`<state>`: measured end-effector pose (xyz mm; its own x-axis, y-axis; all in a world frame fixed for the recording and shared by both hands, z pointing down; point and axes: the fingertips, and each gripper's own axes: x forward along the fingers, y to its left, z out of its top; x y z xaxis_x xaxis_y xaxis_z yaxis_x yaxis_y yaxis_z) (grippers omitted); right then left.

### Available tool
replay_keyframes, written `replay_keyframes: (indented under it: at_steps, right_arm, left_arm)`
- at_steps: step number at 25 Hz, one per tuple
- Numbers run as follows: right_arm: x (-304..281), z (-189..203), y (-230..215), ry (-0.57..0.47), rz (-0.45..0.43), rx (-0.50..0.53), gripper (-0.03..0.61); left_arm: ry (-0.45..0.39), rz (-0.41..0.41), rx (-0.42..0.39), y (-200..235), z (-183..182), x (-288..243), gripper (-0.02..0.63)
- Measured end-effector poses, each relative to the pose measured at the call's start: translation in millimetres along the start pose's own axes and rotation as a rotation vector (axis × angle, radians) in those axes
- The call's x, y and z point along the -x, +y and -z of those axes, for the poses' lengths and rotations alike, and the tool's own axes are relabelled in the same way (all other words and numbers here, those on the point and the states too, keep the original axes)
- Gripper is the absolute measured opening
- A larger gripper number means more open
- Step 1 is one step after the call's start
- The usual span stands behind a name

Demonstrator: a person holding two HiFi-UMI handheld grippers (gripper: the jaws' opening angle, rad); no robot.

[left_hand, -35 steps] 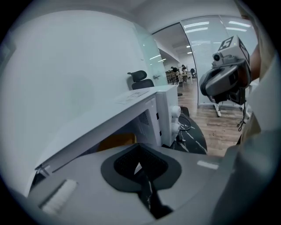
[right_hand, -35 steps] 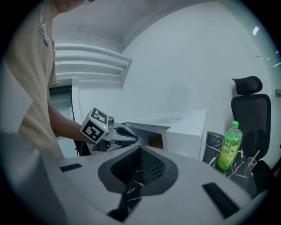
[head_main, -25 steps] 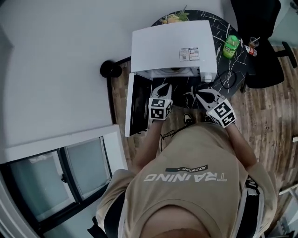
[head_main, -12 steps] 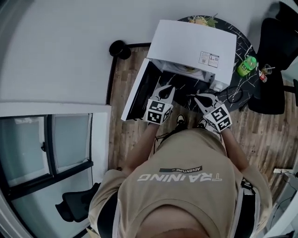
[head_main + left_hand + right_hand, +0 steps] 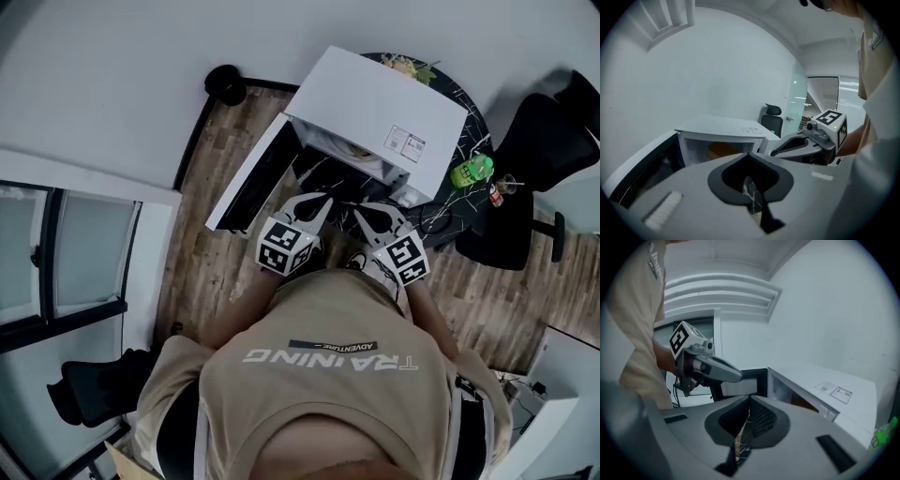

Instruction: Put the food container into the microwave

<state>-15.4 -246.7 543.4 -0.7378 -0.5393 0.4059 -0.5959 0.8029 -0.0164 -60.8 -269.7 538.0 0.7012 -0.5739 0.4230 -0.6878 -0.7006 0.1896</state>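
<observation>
Under the head camera, I see the white microwave (image 5: 375, 98) on the dark table (image 5: 480, 127), its door (image 5: 248, 183) swung wide to the left; the food container (image 5: 359, 150) sits inside the cavity. Left gripper (image 5: 322, 199) and right gripper (image 5: 367, 212) hang side by side just before the opening. Left gripper view – jaws pressed together, nothing between them. Right gripper view – the same: jaws closed, empty.

An office, with swivel chair (image 5: 527, 173) and glass partition (image 5: 800, 101).
</observation>
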Motion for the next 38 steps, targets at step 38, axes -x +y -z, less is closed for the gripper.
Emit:
replay_keyframes:
  at_steps: [38]
  right_arm:
    - [71,-115,-90,-0.093,0.178,0.048,0.011]
  left_arm:
    - [-0.090,-0.035,-0.214,-5,-141,-21,0.008]
